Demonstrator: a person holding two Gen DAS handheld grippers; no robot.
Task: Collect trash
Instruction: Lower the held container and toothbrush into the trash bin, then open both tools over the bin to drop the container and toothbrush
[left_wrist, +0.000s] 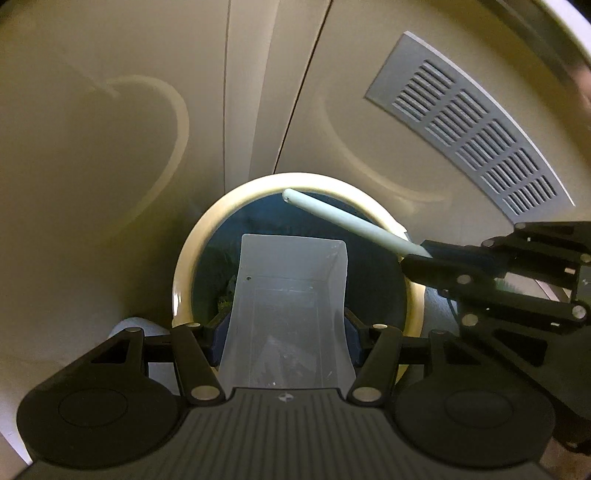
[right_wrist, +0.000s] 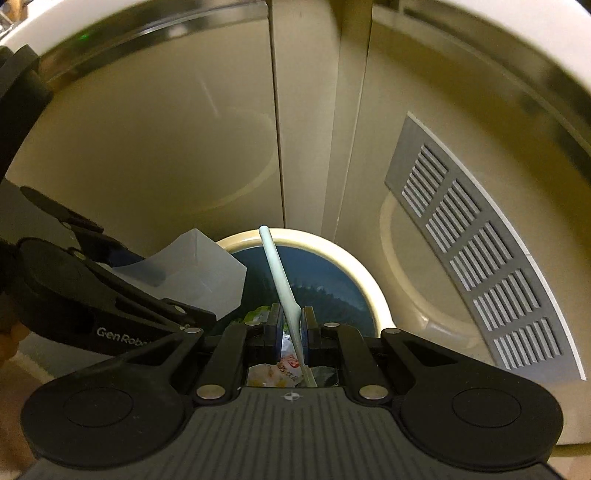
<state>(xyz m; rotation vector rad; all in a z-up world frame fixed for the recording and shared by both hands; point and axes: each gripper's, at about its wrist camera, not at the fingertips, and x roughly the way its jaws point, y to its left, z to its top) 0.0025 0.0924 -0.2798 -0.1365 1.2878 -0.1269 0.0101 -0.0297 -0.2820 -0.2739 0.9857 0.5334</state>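
Observation:
My left gripper (left_wrist: 284, 332) is shut on a translucent white dustpan (left_wrist: 288, 306), held tilted over a round cream-rimmed trash bin (left_wrist: 184, 273) with a dark blue liner. My right gripper (right_wrist: 291, 325) is shut on the pale green handle of a small brush (right_wrist: 277, 273), which reaches out over the bin's mouth. The brush handle (left_wrist: 351, 221) and the right gripper (left_wrist: 417, 254) also show in the left wrist view at the right. In the right wrist view the dustpan (right_wrist: 195, 269) sits at the left over the bin's rim (right_wrist: 362, 273). Wrappers (right_wrist: 273, 369) lie inside the bin below the right gripper.
Beige cabinet doors (left_wrist: 110, 147) stand right behind the bin, with a narrow vertical gap between them. A grey vent grille (left_wrist: 472, 129) is set in the right-hand door. A metal edge of a counter or sink (right_wrist: 147, 33) runs above.

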